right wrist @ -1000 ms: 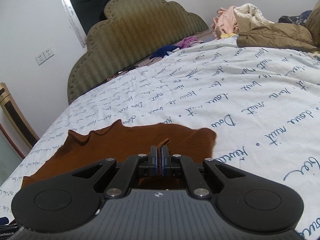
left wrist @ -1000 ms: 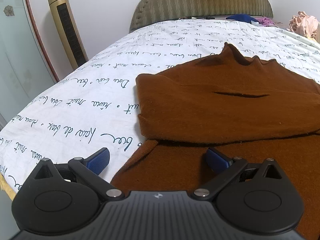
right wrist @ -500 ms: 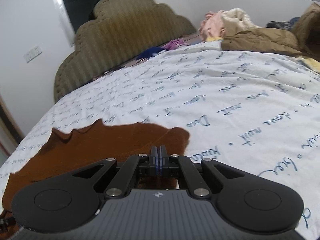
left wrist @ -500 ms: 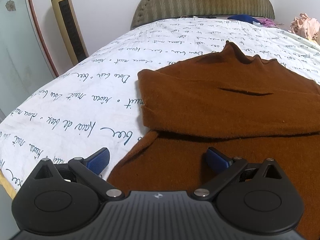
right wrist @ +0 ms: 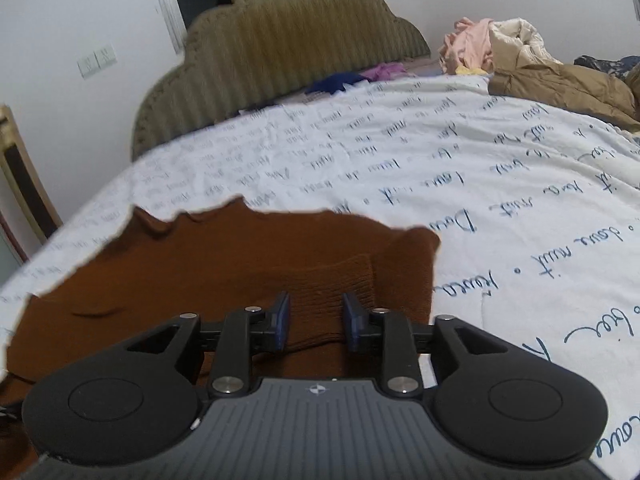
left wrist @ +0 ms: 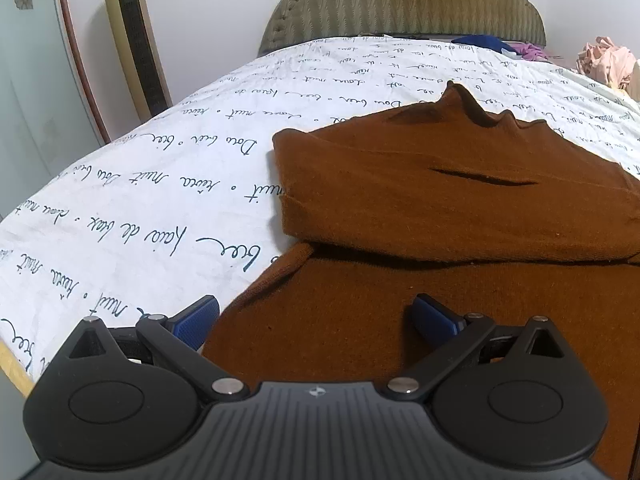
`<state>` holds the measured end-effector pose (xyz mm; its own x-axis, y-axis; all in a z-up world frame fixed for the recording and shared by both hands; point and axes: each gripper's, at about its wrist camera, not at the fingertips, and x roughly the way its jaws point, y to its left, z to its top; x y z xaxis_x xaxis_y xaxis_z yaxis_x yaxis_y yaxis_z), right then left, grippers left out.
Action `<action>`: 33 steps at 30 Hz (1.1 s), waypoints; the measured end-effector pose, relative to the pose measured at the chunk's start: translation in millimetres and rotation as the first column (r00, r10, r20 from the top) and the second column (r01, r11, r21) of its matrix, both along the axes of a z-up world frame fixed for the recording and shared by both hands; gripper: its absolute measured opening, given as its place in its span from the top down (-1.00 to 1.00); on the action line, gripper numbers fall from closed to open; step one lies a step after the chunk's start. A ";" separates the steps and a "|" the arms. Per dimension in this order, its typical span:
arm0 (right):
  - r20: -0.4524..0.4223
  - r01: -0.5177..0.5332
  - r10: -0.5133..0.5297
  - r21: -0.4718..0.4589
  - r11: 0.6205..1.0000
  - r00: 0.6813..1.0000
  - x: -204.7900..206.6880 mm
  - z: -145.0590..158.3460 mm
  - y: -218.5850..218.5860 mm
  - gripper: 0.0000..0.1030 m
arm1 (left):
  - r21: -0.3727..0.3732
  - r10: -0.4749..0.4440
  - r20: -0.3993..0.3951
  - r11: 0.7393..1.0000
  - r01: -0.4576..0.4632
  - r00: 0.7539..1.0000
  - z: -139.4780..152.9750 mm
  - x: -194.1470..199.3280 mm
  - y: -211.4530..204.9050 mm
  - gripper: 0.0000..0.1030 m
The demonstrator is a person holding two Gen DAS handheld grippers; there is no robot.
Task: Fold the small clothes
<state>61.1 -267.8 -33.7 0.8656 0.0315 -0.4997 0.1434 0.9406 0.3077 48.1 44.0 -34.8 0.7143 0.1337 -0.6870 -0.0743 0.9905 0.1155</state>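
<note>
Left view: left gripper wide apart, low over brown sweater. Holding nothing. Sweater flat on bed, top part folded over lower part. White sheet with blue words. Gold fan by wall. Headboard far back.

Right view: right gripper partly apart, blue pads on both sides of ribbed cuff, not squeezing. Sweater spread under it. Clothes pile far right on bed.
</note>
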 end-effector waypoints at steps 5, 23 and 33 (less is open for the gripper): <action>0.056 -0.060 0.063 -0.053 0.997 0.996 -20.2 8.3 17.2 -0.20 | -0.011 -0.001 0.003 1.000 0.001 1.000 -4.9 -2.0 -2.0 -1.00; 0.010 -0.188 0.191 -0.143 0.972 0.982 -65.4 0.5 52.9 -0.79 | -0.087 -0.076 -0.010 0.993 0.075 0.997 -0.2 -16.1 11.2 -1.00; 0.029 -0.143 0.148 -0.123 0.982 0.989 -127.3 5.6 20.8 -0.87 | -0.148 -0.171 0.001 0.974 0.170 0.985 14.9 -45.1 62.8 -1.00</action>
